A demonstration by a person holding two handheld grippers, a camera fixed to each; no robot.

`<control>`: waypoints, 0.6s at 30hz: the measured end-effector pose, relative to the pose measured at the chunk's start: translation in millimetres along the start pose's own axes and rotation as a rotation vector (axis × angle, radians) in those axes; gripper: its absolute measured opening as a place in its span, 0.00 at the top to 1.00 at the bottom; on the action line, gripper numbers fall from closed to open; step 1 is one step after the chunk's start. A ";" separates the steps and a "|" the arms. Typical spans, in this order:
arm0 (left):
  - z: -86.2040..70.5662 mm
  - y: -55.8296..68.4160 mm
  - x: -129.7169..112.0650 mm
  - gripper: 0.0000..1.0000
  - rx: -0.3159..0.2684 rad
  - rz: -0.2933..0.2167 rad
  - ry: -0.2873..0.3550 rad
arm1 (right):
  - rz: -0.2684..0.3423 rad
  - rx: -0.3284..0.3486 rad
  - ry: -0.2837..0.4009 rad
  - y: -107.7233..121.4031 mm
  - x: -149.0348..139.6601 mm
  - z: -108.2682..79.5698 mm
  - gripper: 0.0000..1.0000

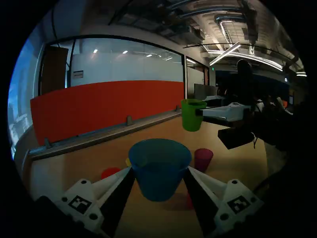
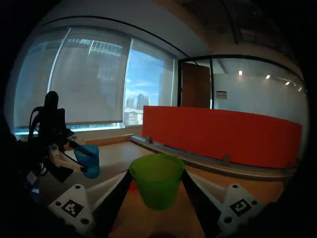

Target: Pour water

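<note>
My left gripper is shut on a translucent blue cup, held upright above the wooden table. My right gripper is shut on a green cup, also upright. In the left gripper view the green cup hangs higher up and to the right, gripped by the right gripper's white fingers. The right gripper view has the blue cup off to the left in the left gripper, with a dark hand behind it. The two cups are apart.
A magenta cup stands on the table behind the blue one. A red cup and a yellow bit sit to the left. An orange partition with a rail runs along the table's far edge. Windows lie beyond.
</note>
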State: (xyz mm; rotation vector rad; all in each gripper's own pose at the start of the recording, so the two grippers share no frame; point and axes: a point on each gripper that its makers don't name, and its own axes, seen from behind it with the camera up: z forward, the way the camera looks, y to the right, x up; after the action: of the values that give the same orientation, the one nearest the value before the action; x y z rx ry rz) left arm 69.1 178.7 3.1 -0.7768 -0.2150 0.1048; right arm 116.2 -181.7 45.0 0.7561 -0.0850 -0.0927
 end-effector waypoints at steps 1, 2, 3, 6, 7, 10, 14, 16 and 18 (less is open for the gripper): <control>0.2 0.1 1.1 0.19 0.000 -0.002 0.005 | 0.000 0.000 0.000 0.2 -0.4 -0.2 0.07; 0.4 0.2 2.4 0.19 -0.001 -0.005 0.010 | 0.001 0.000 0.001 0.5 -0.8 -0.4 0.07; 0.4 0.1 3.6 0.19 -0.002 -0.007 0.015 | 0.001 0.000 0.001 0.7 -1.1 -0.6 0.07; 0.2 -0.4 7.2 0.19 -0.003 -0.010 0.031 | 0.003 0.001 0.001 1.5 -1.9 -1.1 0.07; 0.0 -0.7 8.5 0.19 -0.003 -0.011 0.036 | 0.005 0.000 0.002 1.8 -2.1 -1.1 0.07; -0.4 -1.4 12.6 0.19 -0.001 -0.017 0.055 | 0.012 0.000 0.004 2.4 -2.7 -1.3 0.07; -0.2 -0.9 19.3 0.19 0.001 -0.031 0.080 | 0.018 0.000 0.006 2.9 -4.7 -1.8 0.07; -0.2 0.1 23.0 0.19 -0.003 -0.038 0.091 | 0.017 0.002 0.003 3.0 -6.9 -2.3 0.07; -0.2 1.0 26.9 0.19 -0.007 -0.043 0.102 | 0.015 0.004 -0.002 3.0 -9.2 -2.9 0.08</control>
State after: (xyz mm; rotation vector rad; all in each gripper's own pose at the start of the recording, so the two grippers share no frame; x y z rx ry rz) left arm 95.3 183.9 6.4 -0.7816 -0.1353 0.0235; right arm 107.6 -176.5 44.6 0.7591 -0.0926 -0.0786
